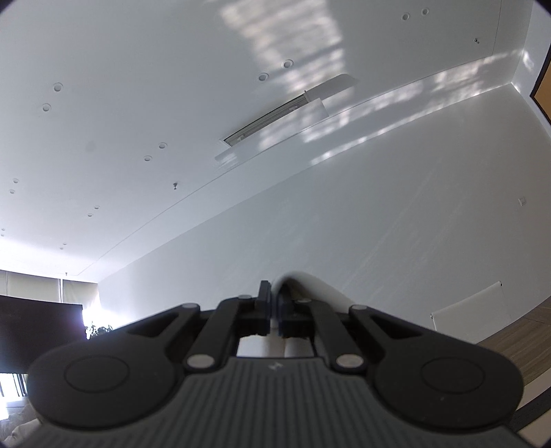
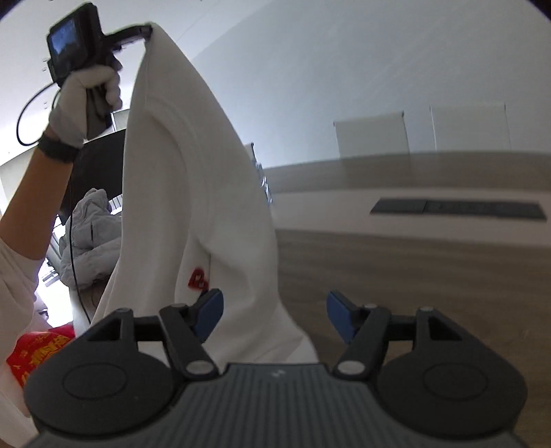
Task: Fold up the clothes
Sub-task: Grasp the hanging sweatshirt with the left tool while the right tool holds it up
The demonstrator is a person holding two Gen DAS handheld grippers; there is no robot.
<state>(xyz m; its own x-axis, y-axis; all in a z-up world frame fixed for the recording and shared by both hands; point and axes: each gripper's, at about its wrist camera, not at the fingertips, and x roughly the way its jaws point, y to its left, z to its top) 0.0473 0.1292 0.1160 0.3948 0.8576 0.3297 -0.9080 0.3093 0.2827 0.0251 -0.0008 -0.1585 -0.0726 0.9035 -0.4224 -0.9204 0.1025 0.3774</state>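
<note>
At the upper left of the right wrist view, the left tongs [image 2: 146, 32] are clenched on a corner of the white garment [image 2: 193, 193], which hangs down to the lower centre of the frame. The right tongs [image 2: 273, 315] stand released, blue pads [image 2: 210, 310] apart, the cloth draped between them above the wooden worktop [image 2: 413, 268].

The left gripper [image 1: 273, 303] points up, jaws clamped. The gloved hand [image 2: 81, 100] raises it at eleven o'clock. The right gripper [image 2: 275, 315] gapes wide.
</note>
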